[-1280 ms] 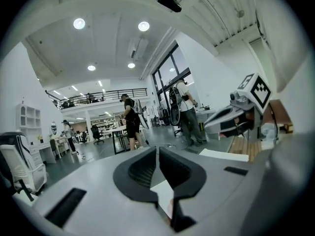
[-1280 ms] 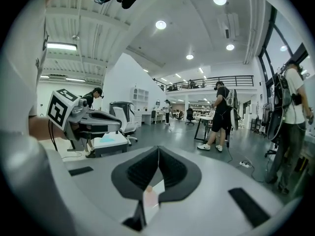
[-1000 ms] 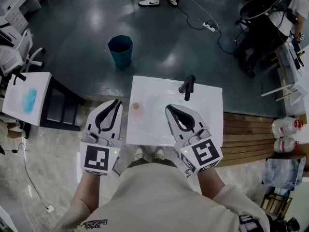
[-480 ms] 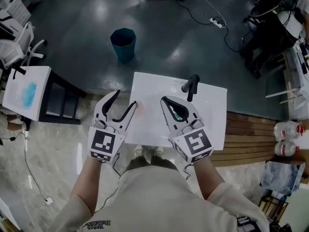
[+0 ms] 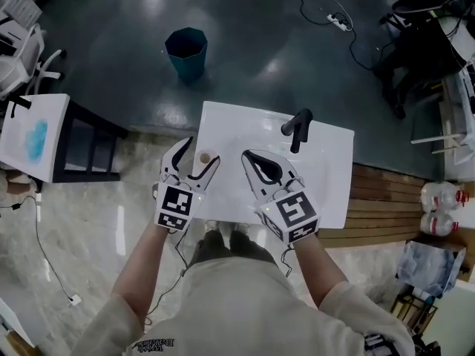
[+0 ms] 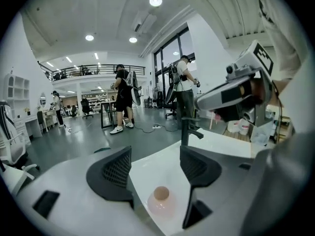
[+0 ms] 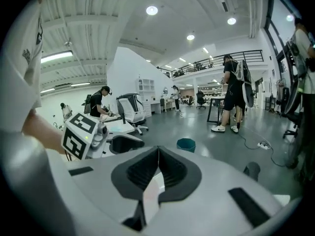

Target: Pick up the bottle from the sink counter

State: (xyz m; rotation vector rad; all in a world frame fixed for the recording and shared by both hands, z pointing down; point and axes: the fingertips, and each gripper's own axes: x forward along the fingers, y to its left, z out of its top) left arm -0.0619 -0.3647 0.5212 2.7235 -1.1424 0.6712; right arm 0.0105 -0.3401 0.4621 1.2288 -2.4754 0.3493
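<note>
Clear bottle sits between the left claw's opening jaws, untouched. Slide in closer, then squeeze softly. Right claw is shut, empty.

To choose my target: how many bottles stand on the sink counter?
1. The bottle stands near the sink counter's left edge, between the left gripper's opening fingers. The right gripper hides some counter.
</note>
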